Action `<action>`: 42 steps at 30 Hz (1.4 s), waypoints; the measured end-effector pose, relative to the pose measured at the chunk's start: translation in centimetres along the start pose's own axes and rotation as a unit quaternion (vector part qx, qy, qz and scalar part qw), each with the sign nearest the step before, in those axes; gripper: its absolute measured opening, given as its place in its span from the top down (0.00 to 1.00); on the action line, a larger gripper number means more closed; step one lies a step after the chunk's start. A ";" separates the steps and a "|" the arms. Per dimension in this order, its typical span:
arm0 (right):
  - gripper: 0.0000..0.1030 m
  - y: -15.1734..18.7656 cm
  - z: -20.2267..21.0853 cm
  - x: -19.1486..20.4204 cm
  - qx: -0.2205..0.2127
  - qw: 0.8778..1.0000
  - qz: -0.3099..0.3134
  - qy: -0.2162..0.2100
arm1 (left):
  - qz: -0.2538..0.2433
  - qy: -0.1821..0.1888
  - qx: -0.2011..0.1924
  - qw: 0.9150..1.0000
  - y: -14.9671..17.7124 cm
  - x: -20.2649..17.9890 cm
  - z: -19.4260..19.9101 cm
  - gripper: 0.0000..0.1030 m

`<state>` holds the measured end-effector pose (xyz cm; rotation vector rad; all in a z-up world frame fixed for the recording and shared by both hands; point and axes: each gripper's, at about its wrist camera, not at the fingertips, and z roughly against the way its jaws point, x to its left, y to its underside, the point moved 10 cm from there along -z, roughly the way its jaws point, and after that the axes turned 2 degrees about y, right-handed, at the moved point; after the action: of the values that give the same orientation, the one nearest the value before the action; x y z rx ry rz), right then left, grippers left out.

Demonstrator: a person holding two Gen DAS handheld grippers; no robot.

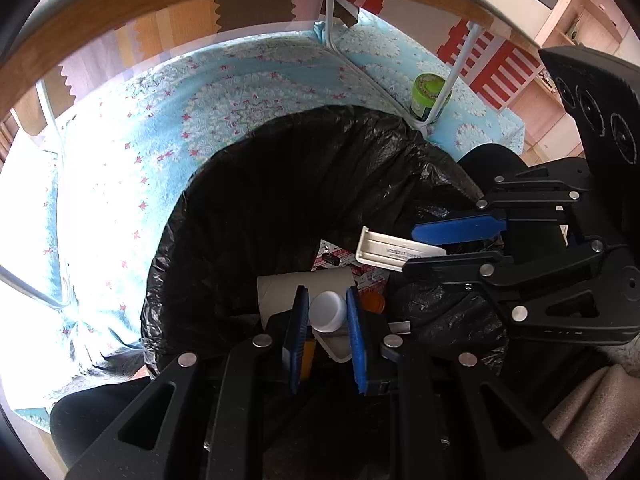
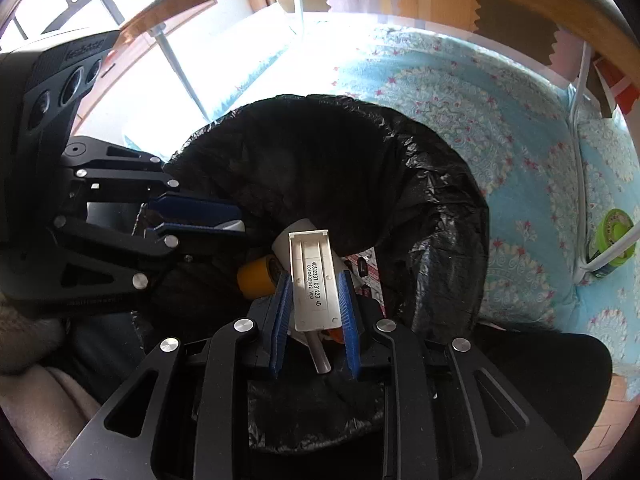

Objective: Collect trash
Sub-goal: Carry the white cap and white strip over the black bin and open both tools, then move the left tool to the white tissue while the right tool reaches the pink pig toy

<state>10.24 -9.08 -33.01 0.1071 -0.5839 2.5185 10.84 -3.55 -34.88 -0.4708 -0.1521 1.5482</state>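
Beyond both jaws, clamped on a white cap [image 1: 329, 312] and a white plastic strip [image 2: 314, 280], a black-lined bin [image 1: 280, 184] stood on a turquoise patterned rug [image 1: 132, 168].

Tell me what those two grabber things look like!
Both are black, built from flat bars joined by shiny silver rivets. The left gripper and right gripper each have two blue ridged pads. Behind each sits a black block with round holes.

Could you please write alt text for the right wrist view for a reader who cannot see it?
The right gripper holds a white plastic strip with a printed code over a black trash bag, jaws closed on it. The left gripper reaches in beside it, above a turquoise patterned rug.
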 end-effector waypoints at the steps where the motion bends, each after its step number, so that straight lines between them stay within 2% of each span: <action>1: 0.77 0.0 -0.1 0.1 0.000 1.000 0.000 0.000 | 0.001 0.001 -0.001 1.000 0.0 0.0 0.0 0.82; 6: 0.76 -0.2 -0.1 0.1 -0.007 1.000 -0.004 0.000 | 0.005 0.002 -0.004 1.000 -0.2 -0.1 0.1 0.80; 7: 0.71 -0.2 -0.1 0.0 -0.008 1.000 -0.004 0.001 | 0.006 0.006 -0.003 1.000 -0.2 -0.2 0.1 0.79; 10: 0.66 -0.3 0.2 -0.1 -0.013 1.000 -0.006 0.005 | 0.003 0.008 -0.010 1.000 -0.3 -0.2 0.7 0.66; 11: 0.66 -0.4 0.3 -0.2 -0.014 1.000 -0.008 0.006 | 0.002 0.006 -0.015 1.000 -0.4 -0.2 1.0 0.53; 12: 0.66 -0.4 0.6 -0.2 -0.016 1.000 -0.010 0.007 | 0.001 0.005 -0.022 1.000 -0.5 -0.2 1.4 0.50; 29: 0.66 -2.6 6.8 -0.5 -0.088 0.996 -0.007 0.013 | -0.027 -0.020 -0.108 0.994 -2.6 -0.9 9.3 0.50; 42: 0.66 -5.3 12.3 -0.5 -0.147 0.989 0.016 0.024 | -0.053 -0.030 -0.181 0.982 -5.7 -1.3 16.3 0.50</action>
<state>12.90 -10.56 -19.94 -0.0717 -0.9355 2.4264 9.80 -1.35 -17.69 -0.6918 -0.5032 1.4345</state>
